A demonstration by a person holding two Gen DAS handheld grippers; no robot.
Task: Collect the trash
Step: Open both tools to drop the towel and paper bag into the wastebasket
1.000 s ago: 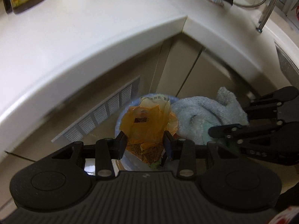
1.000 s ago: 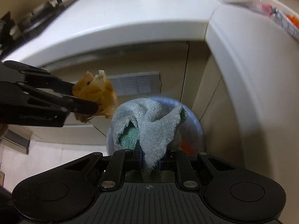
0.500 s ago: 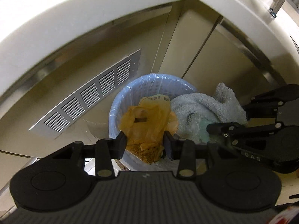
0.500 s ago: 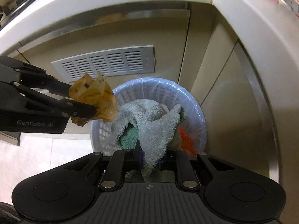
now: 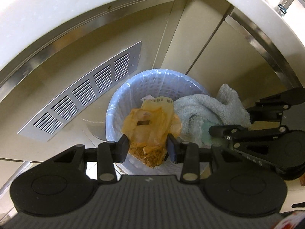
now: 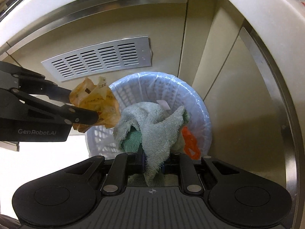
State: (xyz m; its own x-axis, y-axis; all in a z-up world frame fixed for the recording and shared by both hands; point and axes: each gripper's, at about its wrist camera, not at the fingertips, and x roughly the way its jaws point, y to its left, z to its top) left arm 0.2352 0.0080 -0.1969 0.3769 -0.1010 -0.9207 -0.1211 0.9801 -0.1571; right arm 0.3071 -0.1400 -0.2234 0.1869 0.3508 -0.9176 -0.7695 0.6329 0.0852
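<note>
Crumpled orange plastic wrapper (image 5: 150,127) pinched in the left gripper (image 5: 147,148), jaws partly apart and clamped on it, hung over the round pale-blue lined wastebasket (image 5: 122,99). Beside it, fluffy pale grey-green towel (image 6: 152,126) clamped tight in the right gripper (image 6: 153,162), draped above the same basket. Orange scrap (image 6: 189,143) lay inside. Behind, slotted metal vent panel (image 6: 99,59) and curved white countertop edge (image 5: 57,13).

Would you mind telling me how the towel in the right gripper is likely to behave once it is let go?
The towel droops in folds around the right gripper, so it is probably floppy. Its terry pile looks unlikely to slip. Released over the bin, it would likely slump rather than bounce.
</note>
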